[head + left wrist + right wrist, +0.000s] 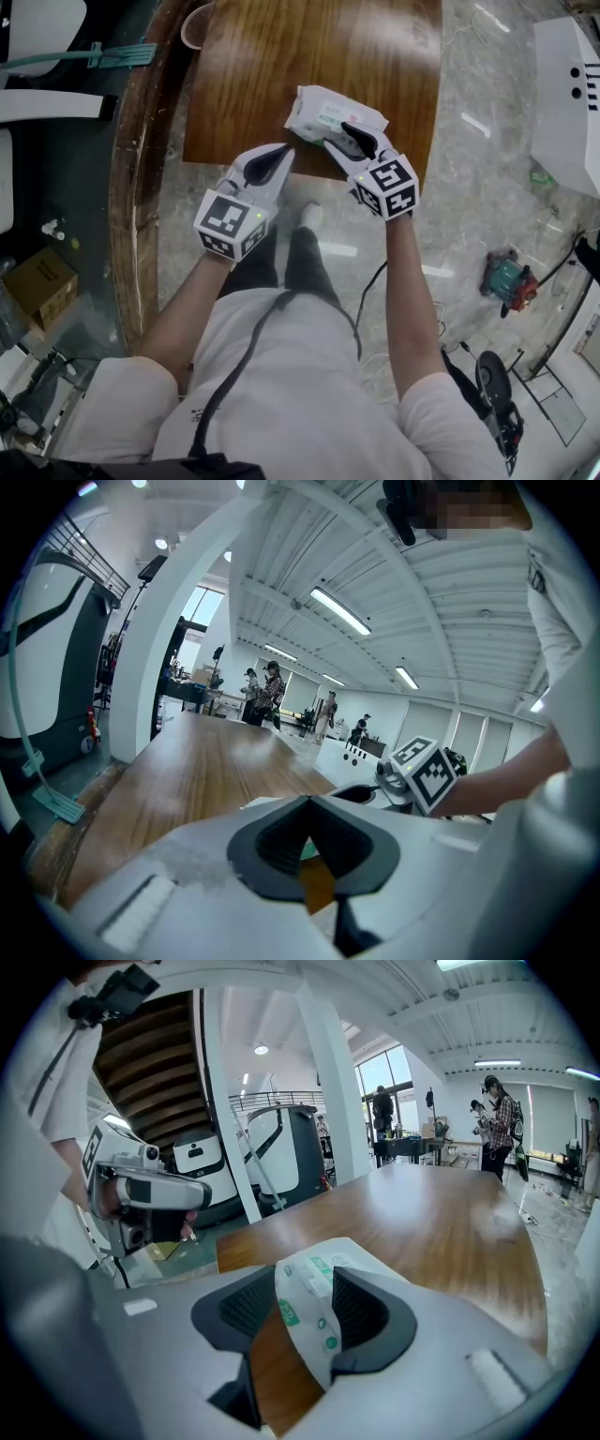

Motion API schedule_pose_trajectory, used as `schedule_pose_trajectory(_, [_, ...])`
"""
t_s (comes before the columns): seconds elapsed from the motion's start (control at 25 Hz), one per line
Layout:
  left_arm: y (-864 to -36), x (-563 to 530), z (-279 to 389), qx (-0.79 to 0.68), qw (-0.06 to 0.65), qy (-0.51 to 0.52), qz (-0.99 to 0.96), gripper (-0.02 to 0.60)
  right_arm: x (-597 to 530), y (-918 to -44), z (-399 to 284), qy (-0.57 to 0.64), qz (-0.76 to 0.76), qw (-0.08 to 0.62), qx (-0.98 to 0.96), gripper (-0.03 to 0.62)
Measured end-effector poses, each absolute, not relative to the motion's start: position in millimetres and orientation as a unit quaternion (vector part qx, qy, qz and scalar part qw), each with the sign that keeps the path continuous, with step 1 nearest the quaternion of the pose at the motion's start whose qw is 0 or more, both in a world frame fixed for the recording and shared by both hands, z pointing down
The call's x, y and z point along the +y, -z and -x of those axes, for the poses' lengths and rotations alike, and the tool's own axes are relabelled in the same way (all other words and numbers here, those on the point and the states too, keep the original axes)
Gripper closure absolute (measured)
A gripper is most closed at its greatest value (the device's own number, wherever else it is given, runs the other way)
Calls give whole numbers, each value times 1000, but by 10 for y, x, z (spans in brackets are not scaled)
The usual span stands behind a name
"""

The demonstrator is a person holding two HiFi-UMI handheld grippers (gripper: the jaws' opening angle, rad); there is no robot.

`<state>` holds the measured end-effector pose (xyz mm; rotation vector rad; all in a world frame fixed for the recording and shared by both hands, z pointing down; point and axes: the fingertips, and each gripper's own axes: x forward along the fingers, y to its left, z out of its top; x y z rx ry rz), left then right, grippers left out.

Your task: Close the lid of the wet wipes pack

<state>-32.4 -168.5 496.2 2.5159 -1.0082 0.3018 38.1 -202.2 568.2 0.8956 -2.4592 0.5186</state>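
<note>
A white short-sleeved T-shirt crossed by a black strap, dark trousers and a white shoe make up the person's dress. The left gripper and right gripper are white shells with dark grey ribbed jaw pads. Each carries a cube of black-and-white square markers with a small green light. A thin black cable hangs by the right forearm.

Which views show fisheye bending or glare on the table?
Left gripper view: strong fisheye, dark corners, sheen on the table. Right gripper view: same fisheye, glare patch far along the table, wet wipes pack sharp. Head view: little bending, soft sheen.
</note>
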Motion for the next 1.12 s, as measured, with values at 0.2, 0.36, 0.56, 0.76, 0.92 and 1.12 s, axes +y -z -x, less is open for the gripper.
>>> schedule_pose_trajectory(0.2, [-4980, -1650, 374, -363, 207, -108, -902, 578, -1991, -5728, -332, -189, -324, 246, -894, 405])
schedule_pose_trajectory(0.36, [-4996, -1615, 404, -362, 209, -108, -902, 578, -1981, -5763, -313, -188, -327, 257, -890, 405])
schedule_pose_trajectory(0.56, [-5000, -1604, 434, -360, 210, -107, -903, 578, -1981, -5816, -294, -177, -327, 282, -884, 405])
schedule_pose_trajectory(0.76, [-4969, -1596, 462, -360, 208, -104, -903, 578, -1960, -5872, -278, -166, -329, 312, -876, 405])
schedule_pose_trajectory(0.92, [-4927, -1584, 473, -357, 205, -103, -906, 578, -1953, -5915, -258, -160, -333, 331, -868, 405])
schedule_pose_trajectory(1.12, [-4897, -1537, 461, -353, 202, -105, -908, 578, -1959, -5939, -260, -163, -343, 336, -862, 404])
